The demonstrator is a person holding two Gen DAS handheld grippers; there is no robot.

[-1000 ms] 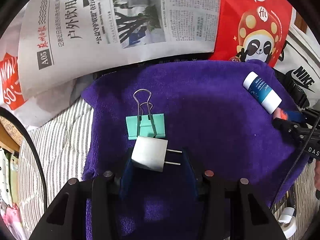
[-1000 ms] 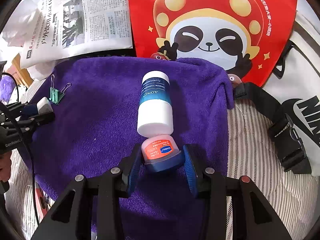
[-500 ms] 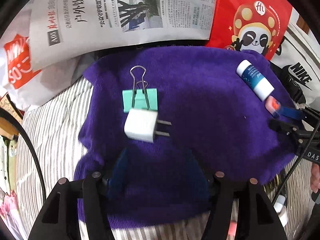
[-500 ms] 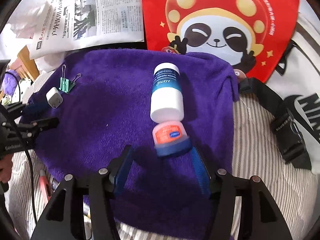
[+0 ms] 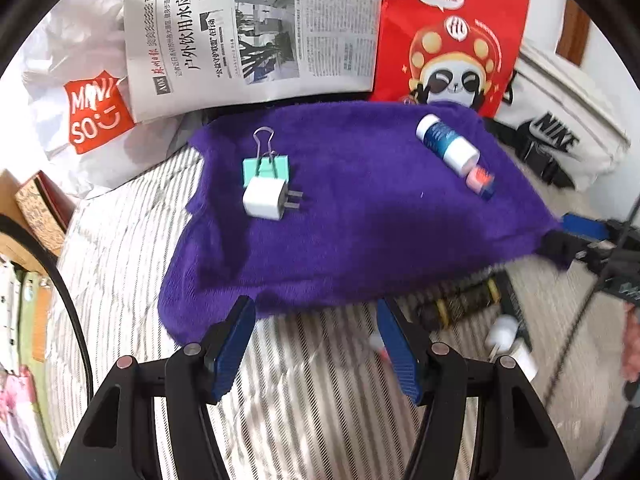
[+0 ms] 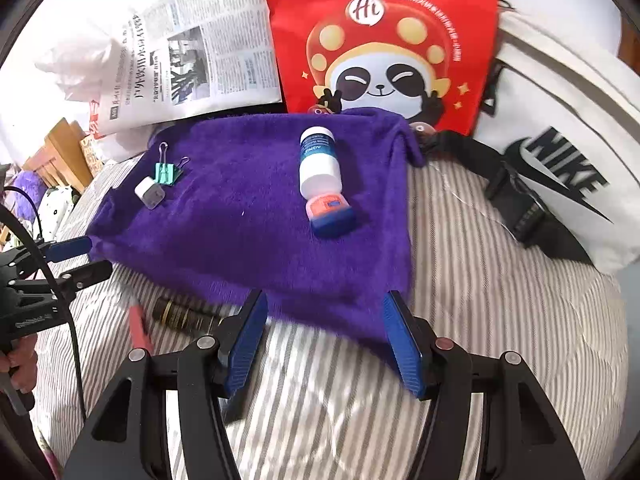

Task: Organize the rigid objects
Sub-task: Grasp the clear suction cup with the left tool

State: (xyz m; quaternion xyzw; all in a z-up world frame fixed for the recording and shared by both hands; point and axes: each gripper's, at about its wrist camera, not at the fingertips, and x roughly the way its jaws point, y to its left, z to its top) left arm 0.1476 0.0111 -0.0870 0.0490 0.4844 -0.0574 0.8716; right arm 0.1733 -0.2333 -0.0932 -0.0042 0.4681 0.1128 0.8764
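Observation:
A purple towel (image 5: 360, 216) (image 6: 248, 240) lies on a striped bed. On its left lie a white plug adapter (image 5: 265, 199) (image 6: 149, 193) and, touching it, a green binder clip (image 5: 265, 166) (image 6: 167, 171). On its right lie a white-and-blue bottle (image 5: 446, 145) (image 6: 319, 164) and a small blue jar with a pink lid (image 5: 482, 182) (image 6: 330, 214), end to end. My left gripper (image 5: 316, 322) is open and empty at the towel's near edge. My right gripper (image 6: 324, 318) is open and empty at its near edge too.
A newspaper (image 5: 256, 28), a red panda bag (image 5: 452, 36) (image 6: 380, 40) and a white Nike bag (image 6: 560, 152) stand behind the towel. A dark tube (image 6: 184, 314), a red pen (image 6: 138, 328) and a small white item (image 5: 504, 330) lie on the striped cover in front of it.
My left gripper let go of the plug adapter and my right let go of the blue jar. Both opened and drew back off the towel toward the near edge.

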